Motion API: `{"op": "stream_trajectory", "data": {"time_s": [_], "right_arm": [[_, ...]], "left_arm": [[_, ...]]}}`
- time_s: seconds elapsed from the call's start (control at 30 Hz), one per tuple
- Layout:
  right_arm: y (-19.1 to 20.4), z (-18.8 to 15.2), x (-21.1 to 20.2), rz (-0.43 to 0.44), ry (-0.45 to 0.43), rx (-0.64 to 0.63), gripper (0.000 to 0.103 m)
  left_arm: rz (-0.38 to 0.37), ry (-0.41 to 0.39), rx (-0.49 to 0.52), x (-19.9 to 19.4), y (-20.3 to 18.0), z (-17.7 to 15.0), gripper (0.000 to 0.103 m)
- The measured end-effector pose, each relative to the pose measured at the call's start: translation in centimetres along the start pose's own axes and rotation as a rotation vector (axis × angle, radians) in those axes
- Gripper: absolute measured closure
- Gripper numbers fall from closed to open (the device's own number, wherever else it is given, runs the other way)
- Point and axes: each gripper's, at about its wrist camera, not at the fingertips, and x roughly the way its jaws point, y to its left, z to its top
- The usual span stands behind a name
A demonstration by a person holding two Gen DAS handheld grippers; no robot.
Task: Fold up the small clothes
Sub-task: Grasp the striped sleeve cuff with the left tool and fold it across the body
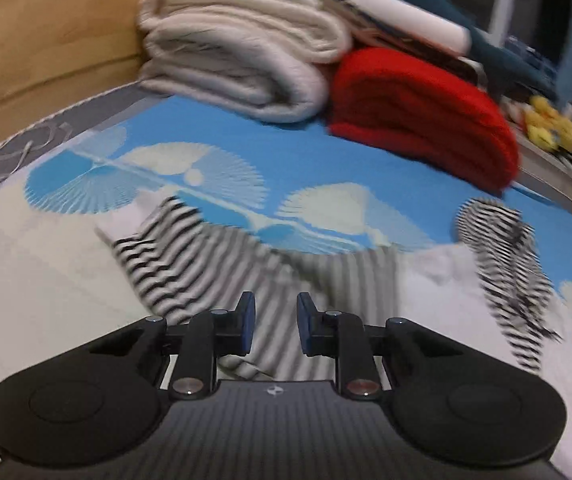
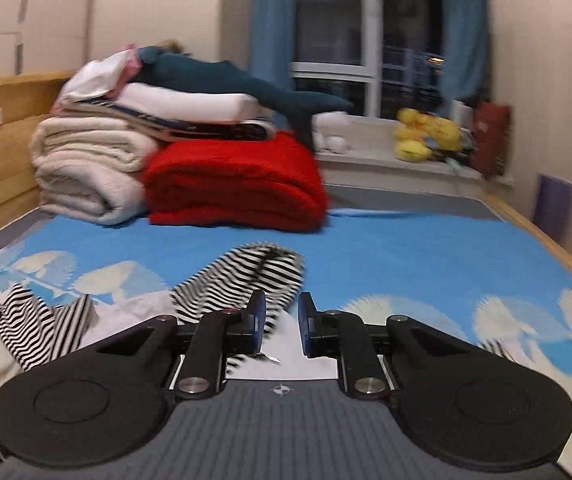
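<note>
— What sits closest to the cameras?

— The left gripper [image 1: 276, 322], fingers spread with nothing between them, poised over a black-and-white striped garment [image 1: 222, 264] lying rumpled on the bed. The right gripper [image 2: 282, 322] is spread too, gripping nothing, with one striped sleeve [image 2: 246, 276] stretching away just past its left finger.

— And the surface under the garment?

— A bedsheet [image 2: 405, 248], bright blue with pale fan-shaped prints and a cream area nearest the grippers – the picture is blurred, so finer detail is lost.

— Farther back?

— A folded cream blanket [image 2: 86, 168] and a folded red blanket [image 2: 234, 180] side by side, touching, at the far end of the bed. More folded bedding and a dark teal plush shark [image 2: 222, 76] are stacked on top of them. A wooden headboard [image 2: 2, 136] runs along the left.

— And the room?

— A window [image 2: 365, 40] with blue curtains, dark outside, and a yellow plush toy [image 2: 425, 136] on the sill below it. Plain pale walls on both sides.
</note>
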Motion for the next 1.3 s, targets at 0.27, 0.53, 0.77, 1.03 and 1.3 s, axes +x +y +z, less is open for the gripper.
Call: {"op": "stream_trajectory", "data": {"time_s": [0.27,0.53,0.77,1.03,1.3], "right_arm": [[0.3,-1.3,7.5,0.030,0.069,0.022,0.084],[2.3,-1.9,10.8,0.083,0.124,-0.023,0.080],[2.4,-3.0,12.1,0.097,0.192,-0.018,0.080],[2.6,-3.2,12.1,0.098,0.197,-0.003,0.080],[2.0,-2.6,10.7,0.103,0.180,0.009,0.080]], "left_arm": [[0.112,0.054,-0.128,5.6,6.0,1.3,0.073],[0.198,0.062,-0.321,10.0,10.9,2.8,0.029],[0.175,0.079,-0.405,12.4,13.0,2.8,0.049],[0.171,-0.014,-0.277,8.6,8.0,5.5,0.097],[-0.115,-0.144,0.054,-0.9,-7.9,6.5,0.097]]}}
